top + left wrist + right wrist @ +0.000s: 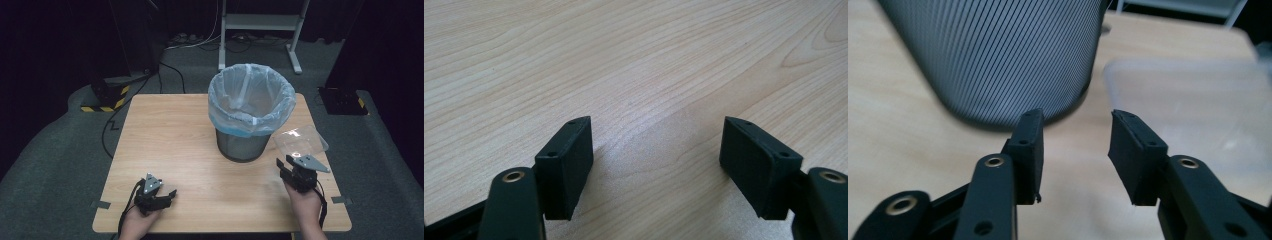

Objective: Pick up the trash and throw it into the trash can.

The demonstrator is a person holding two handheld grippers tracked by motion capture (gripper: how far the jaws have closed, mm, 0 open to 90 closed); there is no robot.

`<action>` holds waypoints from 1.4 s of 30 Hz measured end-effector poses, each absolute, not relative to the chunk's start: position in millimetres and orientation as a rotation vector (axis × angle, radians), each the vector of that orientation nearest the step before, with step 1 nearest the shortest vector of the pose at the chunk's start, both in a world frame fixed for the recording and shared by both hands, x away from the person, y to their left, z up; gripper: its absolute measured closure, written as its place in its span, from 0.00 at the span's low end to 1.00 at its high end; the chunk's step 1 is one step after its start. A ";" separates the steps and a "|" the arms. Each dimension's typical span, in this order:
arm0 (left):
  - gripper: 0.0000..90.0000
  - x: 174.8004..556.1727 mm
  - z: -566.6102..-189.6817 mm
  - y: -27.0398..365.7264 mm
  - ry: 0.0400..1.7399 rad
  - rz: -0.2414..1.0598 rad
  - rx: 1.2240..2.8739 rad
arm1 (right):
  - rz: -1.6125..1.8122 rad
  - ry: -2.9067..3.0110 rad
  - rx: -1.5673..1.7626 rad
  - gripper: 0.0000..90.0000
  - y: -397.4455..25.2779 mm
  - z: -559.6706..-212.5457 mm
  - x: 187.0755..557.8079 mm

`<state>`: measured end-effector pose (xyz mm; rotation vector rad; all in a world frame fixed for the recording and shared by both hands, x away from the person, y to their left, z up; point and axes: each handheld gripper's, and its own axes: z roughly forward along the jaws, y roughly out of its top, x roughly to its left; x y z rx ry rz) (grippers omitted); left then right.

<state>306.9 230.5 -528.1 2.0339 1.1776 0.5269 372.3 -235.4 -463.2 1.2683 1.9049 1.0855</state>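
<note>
A grey mesh waste bin (244,142) lined with a pale blue plastic bag (251,97) stands on the wooden table (165,135), right of centre. A clear plastic piece (299,140) lies flat just right of the bin. My right gripper (284,165) is open at the near right, its jaws pointing at the bin's foot (998,65) and the clear piece (1188,95). My left gripper (171,196) rests open at the near left over bare wood (649,75), with nothing between its jaws.
Black cables (107,132) trail off the table's left side onto the grey floor. A white metal stand (260,25) and a yellow-striped block (105,95) sit beyond the far edge. Tape tabs (99,204) mark the near corners.
</note>
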 end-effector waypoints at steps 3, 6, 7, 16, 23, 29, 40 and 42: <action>0.33 307.1 -528.2 231.0 1.176 0.521 2.031 | 0.993 1.907 1.226 0.73 -230.7 -469.0 390.0; 0.33 308.1 -528.2 232.3 1.170 0.510 2.027 | 0.918 1.911 1.231 0.76 -227.7 -479.3 401.5; 0.33 308.2 -528.2 232.3 1.170 0.509 2.026 | 0.901 1.910 1.240 0.77 -226.8 -481.9 403.6; 0.33 308.1 -528.0 232.0 1.171 0.510 2.030 | 0.860 1.901 1.180 0.96 -225.6 -483.9 401.2; 0.33 307.7 -528.2 231.1 1.173 0.520 2.034 | 0.938 1.929 1.103 1.00 -211.6 -475.7 373.7; 0.33 307.8 -528.1 231.0 1.169 0.522 2.039 | 0.985 1.868 1.164 0.82 -214.7 -470.3 376.5; 0.33 308.6 -528.0 231.9 1.172 0.508 2.030 | 0.736 1.814 1.128 0.69 -211.1 -498.3 389.6; 0.33 308.0 -528.1 231.5 1.170 0.512 2.033 | 0.756 1.814 1.111 0.85 -213.0 -496.1 388.0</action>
